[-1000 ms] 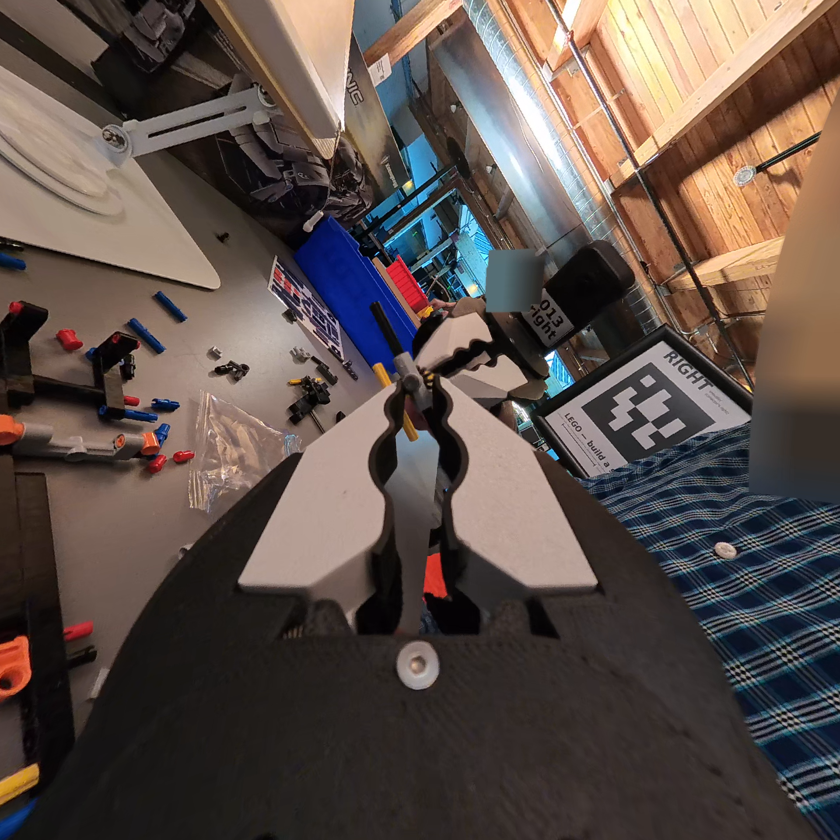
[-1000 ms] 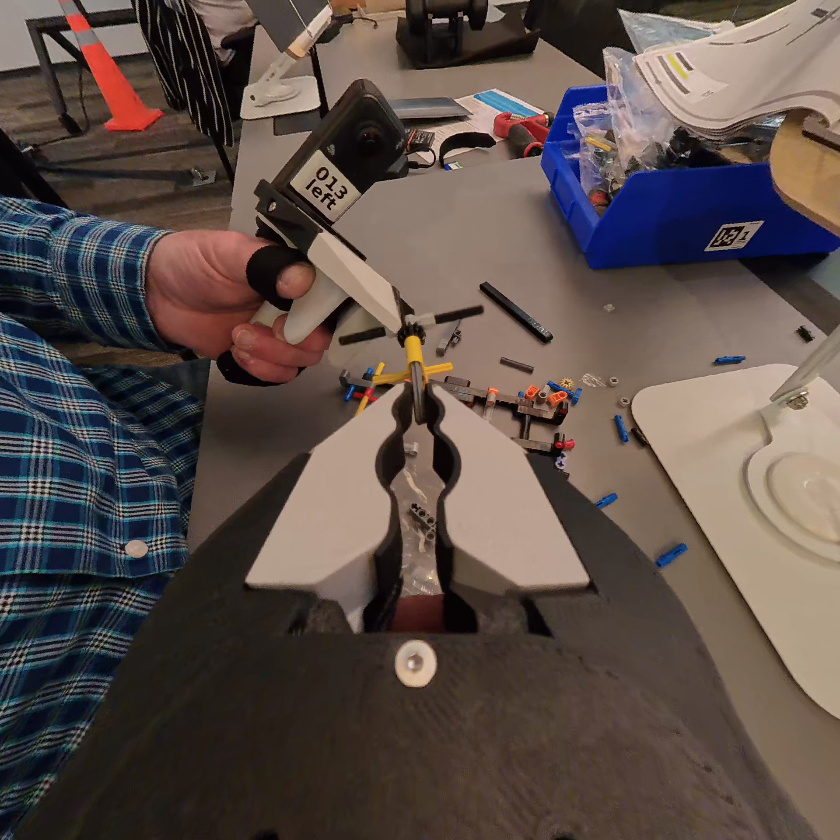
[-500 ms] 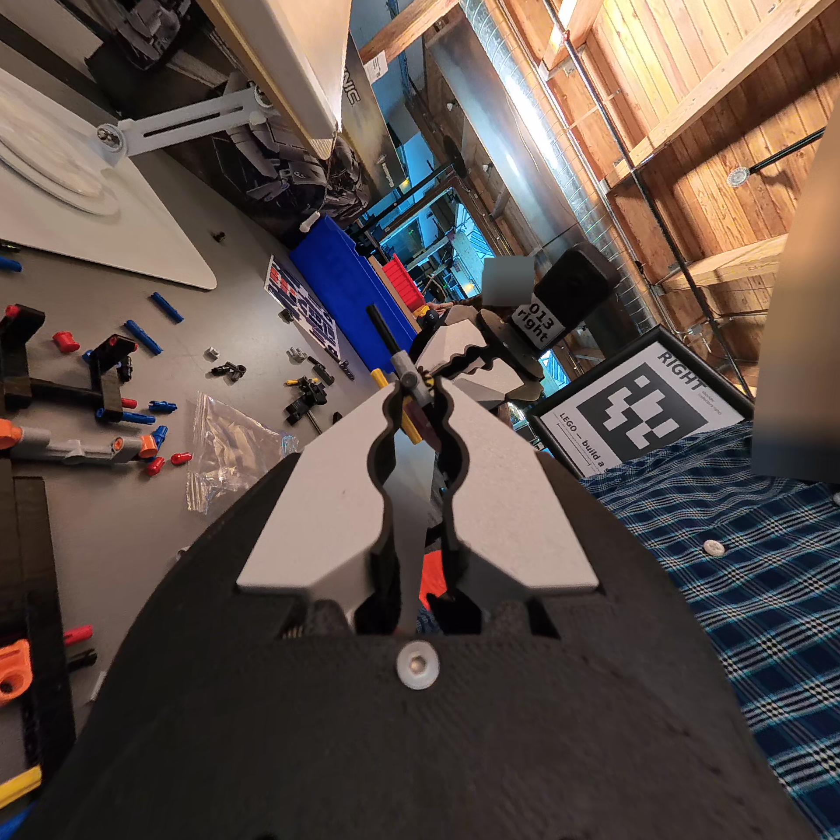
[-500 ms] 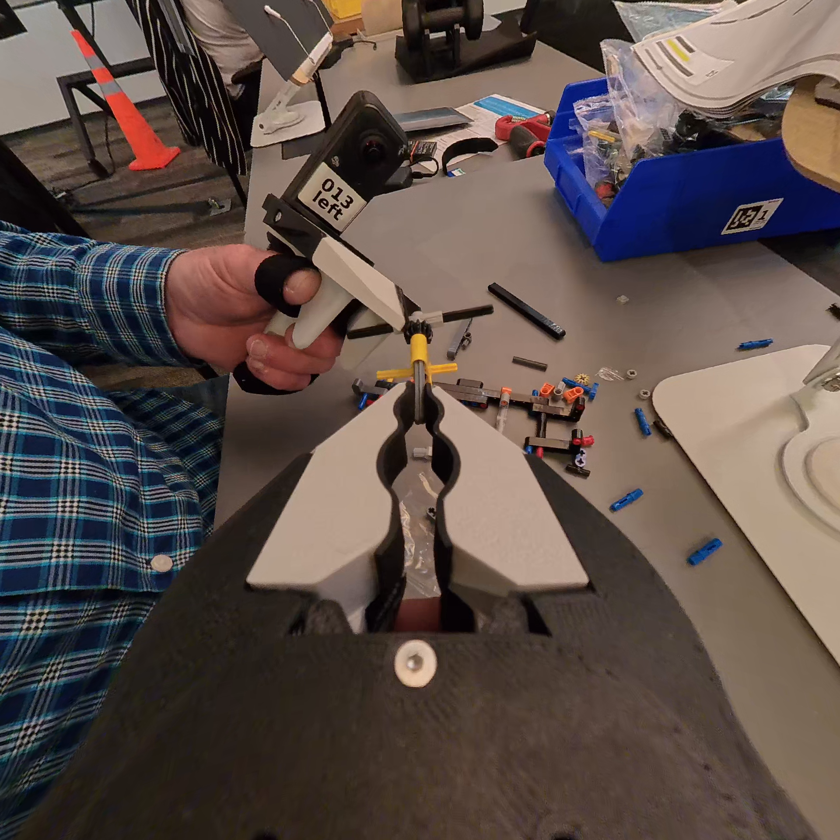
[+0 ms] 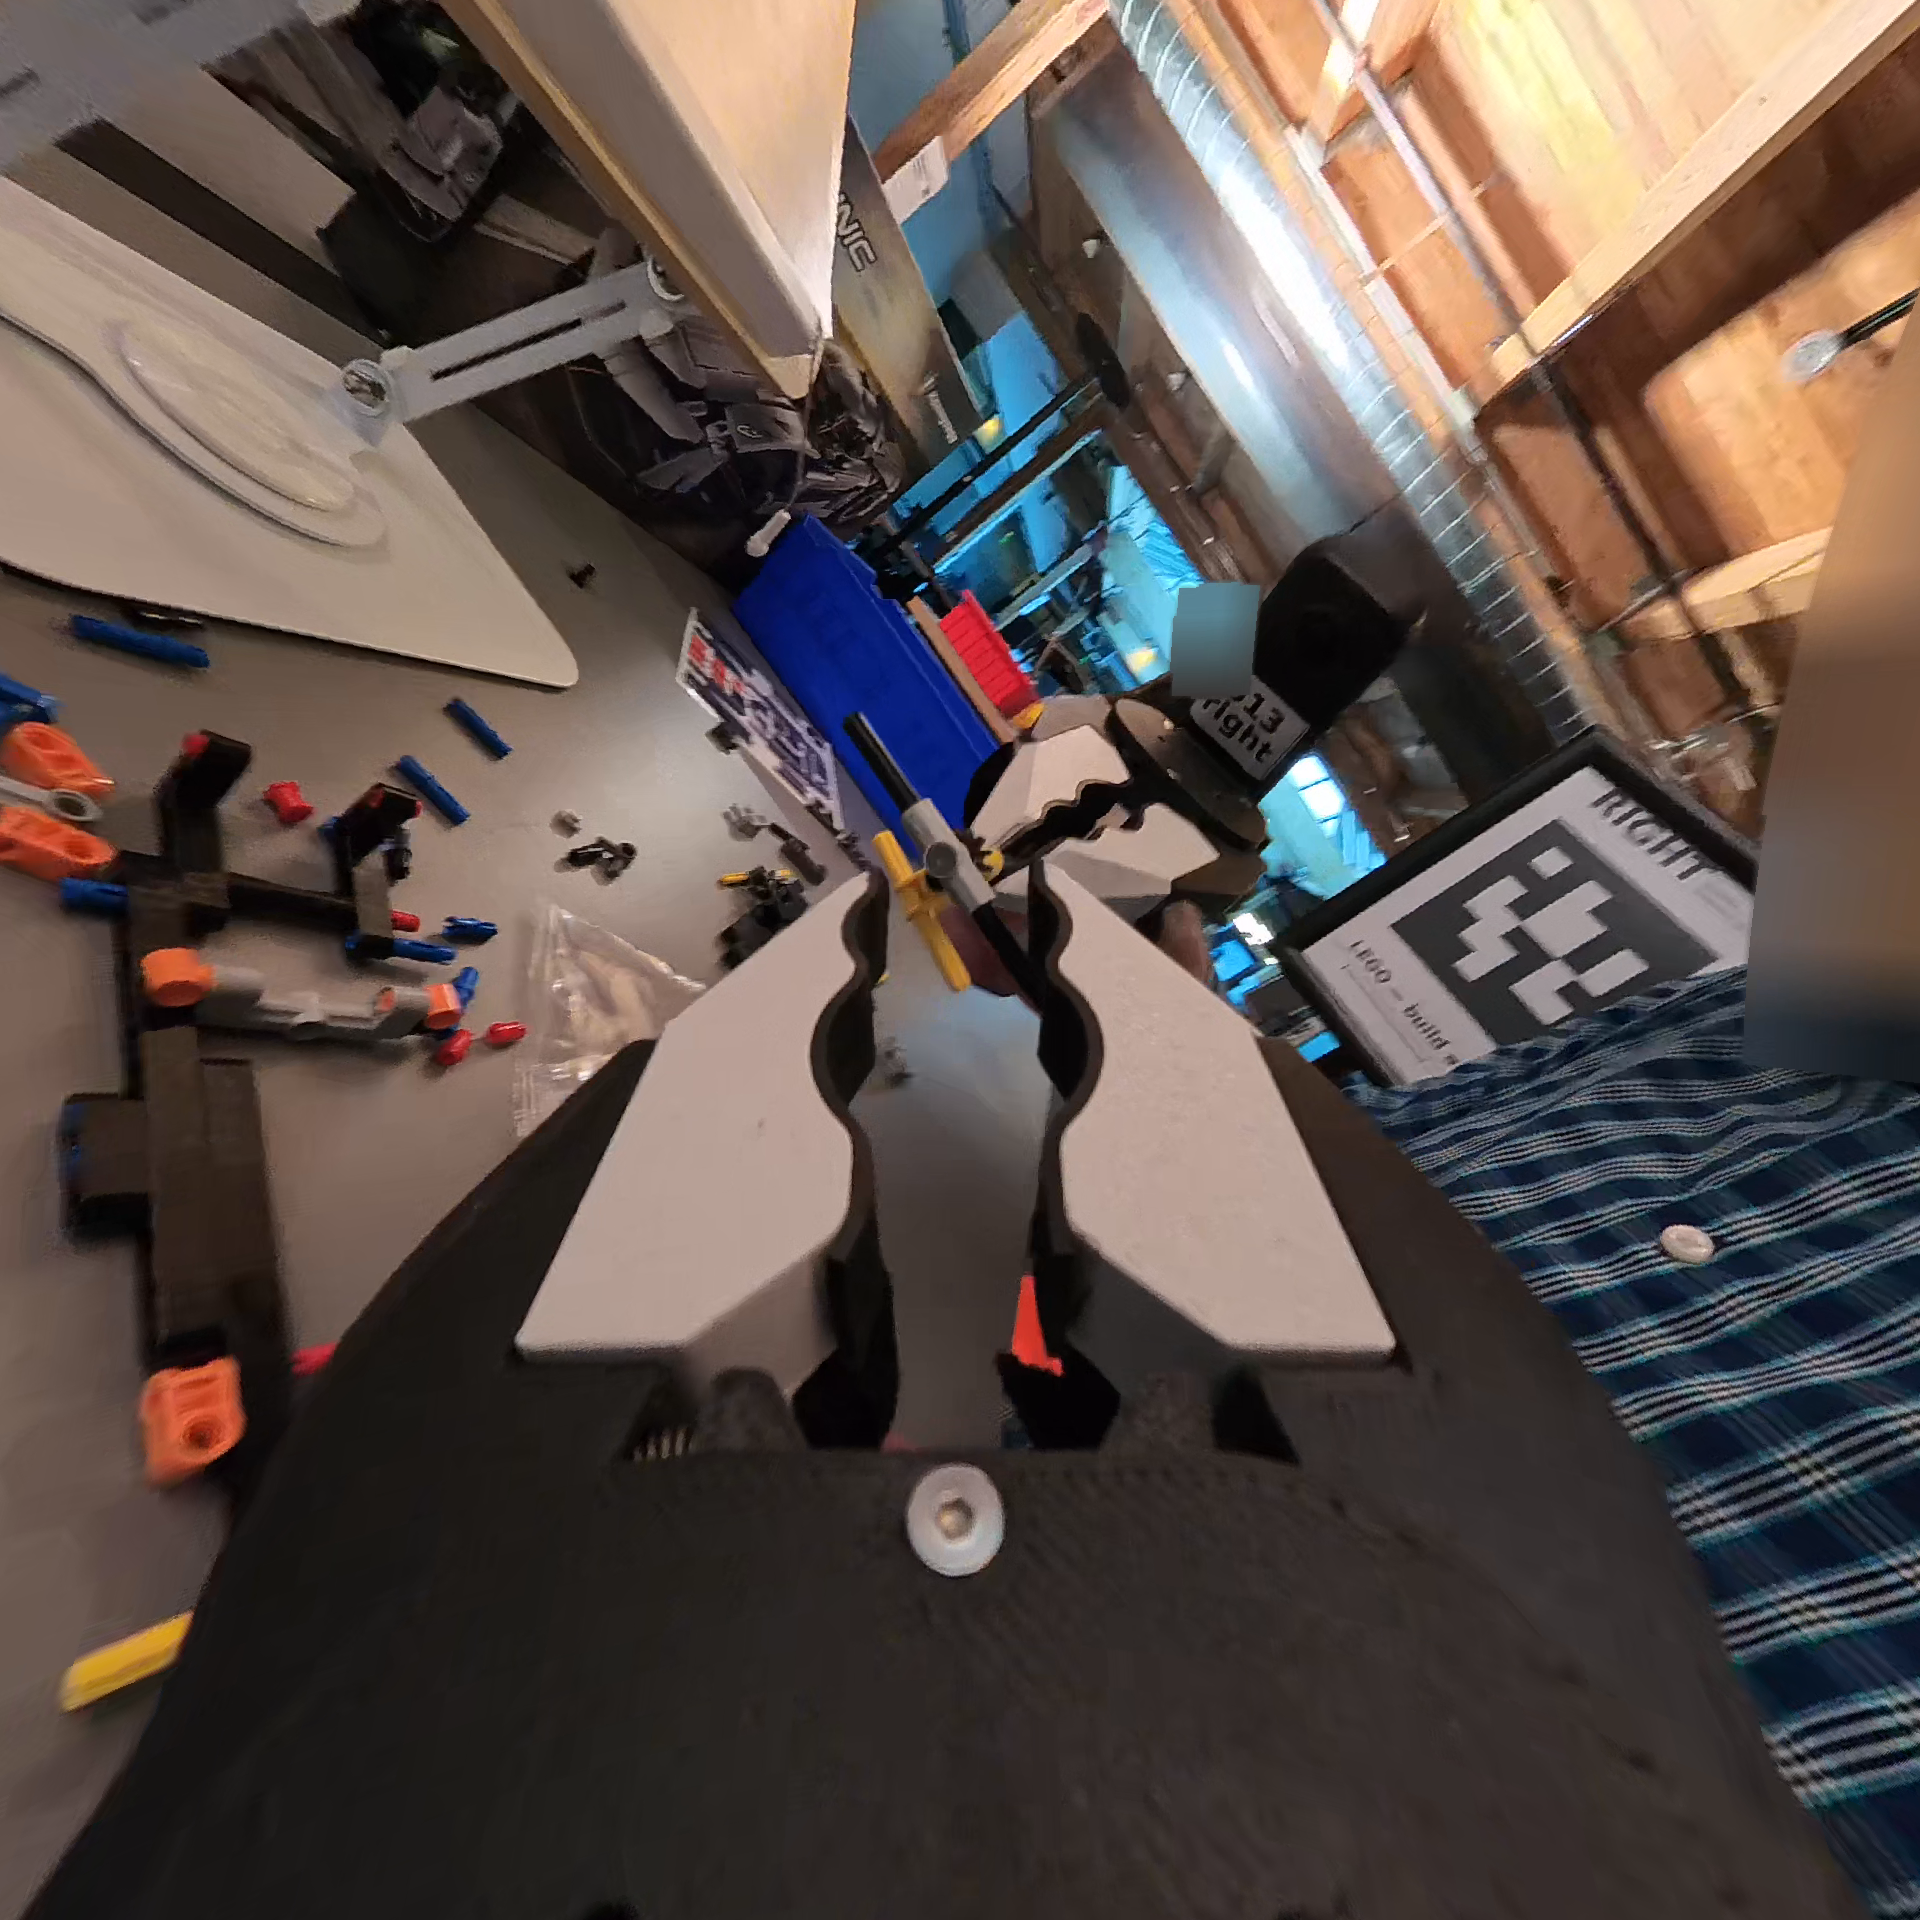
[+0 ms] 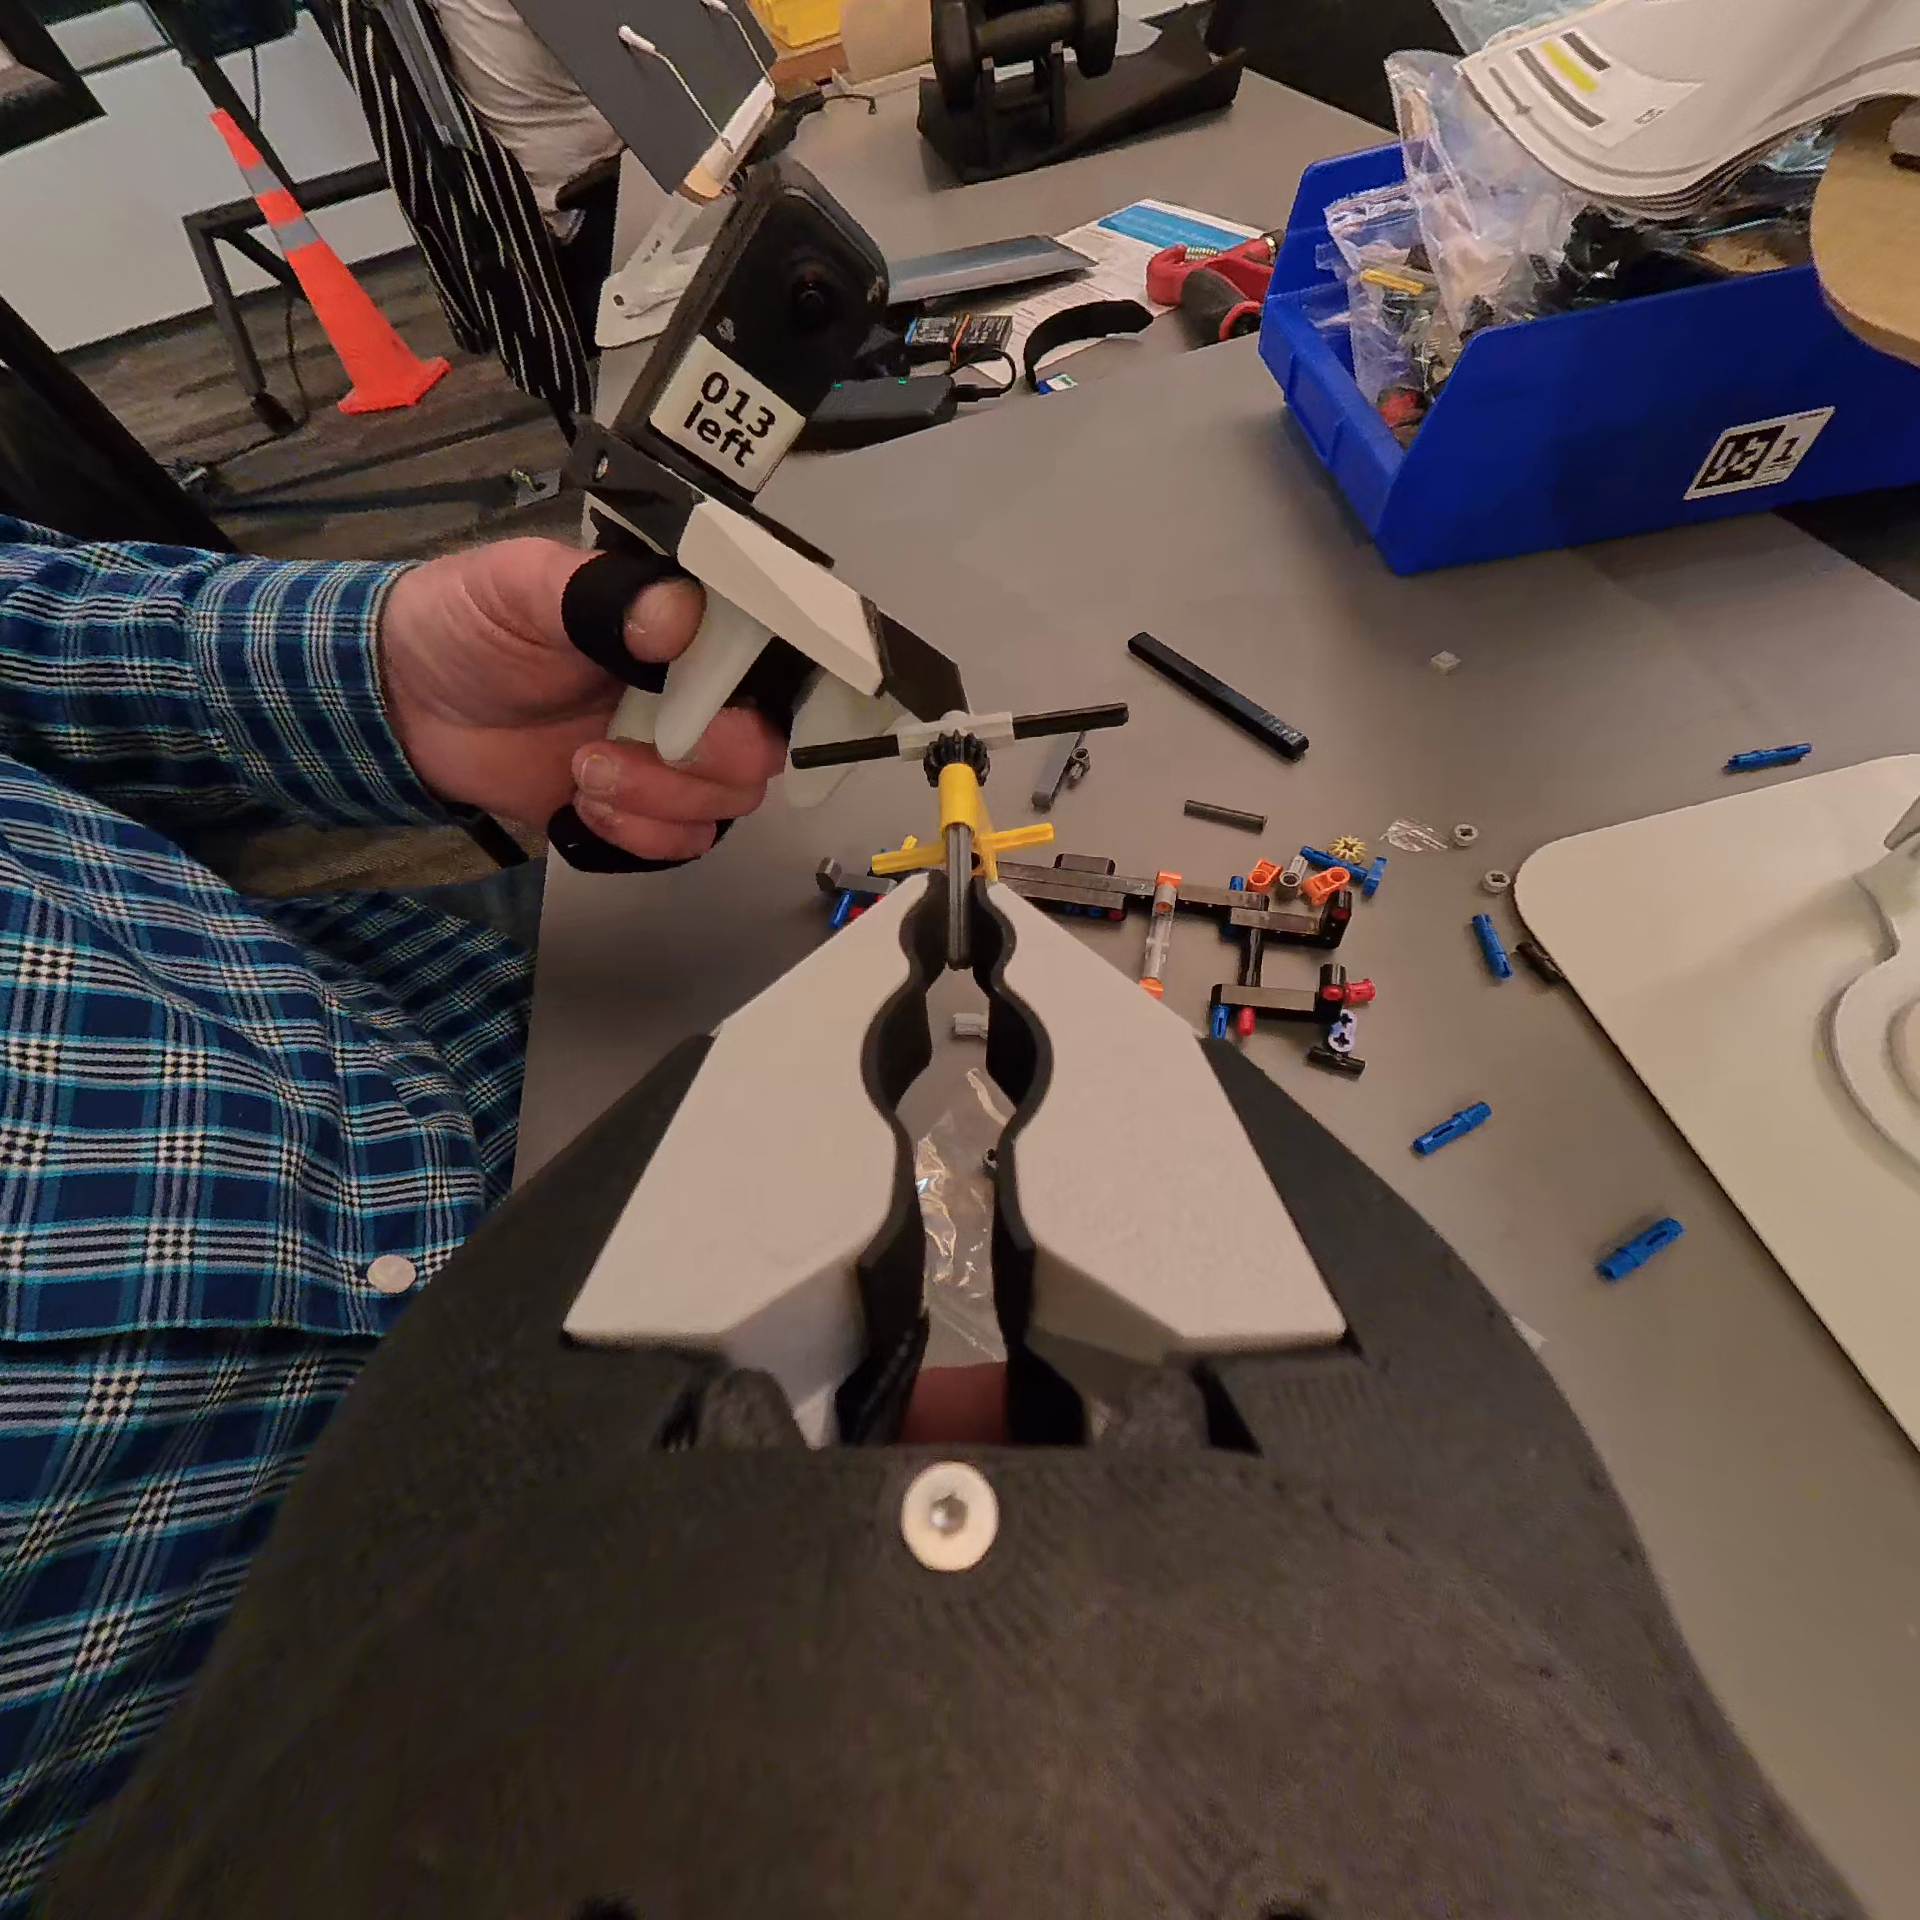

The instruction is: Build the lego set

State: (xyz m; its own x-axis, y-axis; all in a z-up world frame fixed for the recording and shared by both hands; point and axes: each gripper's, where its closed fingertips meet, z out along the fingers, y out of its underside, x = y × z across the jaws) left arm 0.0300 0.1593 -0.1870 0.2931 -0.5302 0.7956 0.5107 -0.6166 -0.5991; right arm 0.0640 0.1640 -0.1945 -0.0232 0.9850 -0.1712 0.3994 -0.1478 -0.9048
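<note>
My right gripper [image 6: 956,896] is shut on the dark axle [image 6: 957,914] of a small sub-assembly held above the table. The axle runs through a yellow connector [image 6: 957,802] to a black gear [image 6: 951,750] and a grey sleeve [image 6: 956,729] on a black cross axle [image 6: 1070,719]. My left gripper [image 5: 956,891] is open. The grey sleeve [image 5: 940,847], its black axle [image 5: 871,750] and the yellow piece [image 5: 920,914] stand just ahead of its spread fingertips, which do not clamp them. The right gripper [image 5: 1003,836] shows behind them. The left gripper [image 6: 914,698] sits by the sleeve's left end.
A partly built black frame [image 6: 1195,902] with orange and blue parts lies on the grey table [image 6: 1039,520]. Loose blue pins [image 6: 1450,1128], a black beam [image 6: 1216,694], a blue parts bin [image 6: 1558,457], a white board [image 6: 1714,987], a clear bag [image 5: 592,987] and the person's hand [image 6: 499,665] are around. One gripper's finger ends stand about 4 cm off the other's. The black beam [image 6: 1216,694] is about 20 cm from my left fingertips.
My left gripper's jaws have opened off the grey sleeve and cross axle that they pinched before. The right gripper still grips the dark axle and has kept the assembly in place.
</note>
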